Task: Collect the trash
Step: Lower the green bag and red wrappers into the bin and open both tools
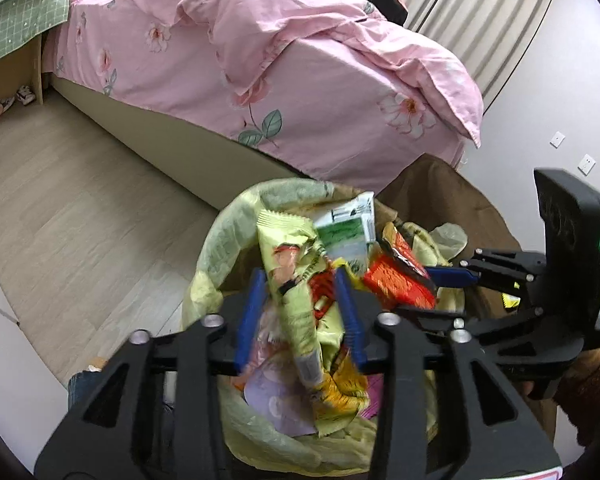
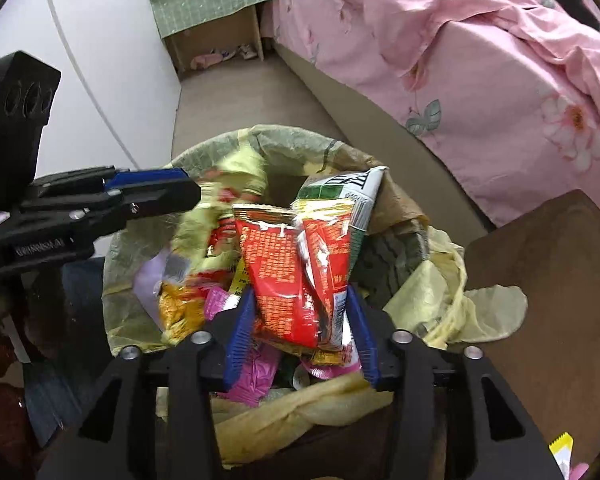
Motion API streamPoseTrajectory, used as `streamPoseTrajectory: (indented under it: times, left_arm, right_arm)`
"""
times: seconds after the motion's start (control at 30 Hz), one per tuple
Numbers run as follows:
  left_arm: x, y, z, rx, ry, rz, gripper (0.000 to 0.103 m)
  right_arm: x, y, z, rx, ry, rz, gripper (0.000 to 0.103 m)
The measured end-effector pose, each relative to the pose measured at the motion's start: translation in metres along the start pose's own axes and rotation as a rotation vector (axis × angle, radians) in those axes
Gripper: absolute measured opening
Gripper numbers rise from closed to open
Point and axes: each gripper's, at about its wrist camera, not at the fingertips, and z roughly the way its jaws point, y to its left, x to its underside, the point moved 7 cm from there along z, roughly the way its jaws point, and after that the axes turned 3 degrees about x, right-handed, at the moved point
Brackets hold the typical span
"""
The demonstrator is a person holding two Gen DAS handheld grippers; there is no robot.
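Hovering over the bin (image 1: 236,236), both grippers point down into it. The left gripper (image 1: 300,316) has a yellow-green wrapper (image 1: 296,280) between its blue fingers (image 1: 249,320); the jaws stand apart and I cannot tell whether the pads press on it. The right gripper (image 2: 300,328) has a red wrapper (image 2: 284,268) between its jaws in the same way, grip unclear. Seen from the left wrist, the right gripper sits at three o'clock of the bin; from the right wrist, the left one sits at nine o'clock. A yellowish liner (image 2: 340,396) lines the bin, which is crammed with wrappers, a green-and-white carton (image 1: 346,228) at twelve o'clock. A brown cloth (image 2: 560,280) lies just beside the bin at three o'clock. A pink floral bed (image 1: 300,72) stretches past it at twelve.
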Motion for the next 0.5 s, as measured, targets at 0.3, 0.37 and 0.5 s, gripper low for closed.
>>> streamPoseTrajectory:
  times: [0.3,0.37,0.5]
  left_arm:
    - [-0.030,-0.010,-0.037,-0.018,-0.100,-0.037,0.046]
    - [-0.033,-0.015,-0.042,-0.021,-0.114,-0.038,0.047]
    - [-0.040,-0.024,-0.047,-0.032,-0.139,-0.052,0.047]
  right_arm:
    - [0.007,-0.006,-0.057,0.010,-0.126,0.040,0.049]
    - [0.010,-0.009,-0.075,-0.006,-0.170,0.053,0.053]
    - [0.012,-0.013,-0.095,0.006,-0.221,0.040,0.054]
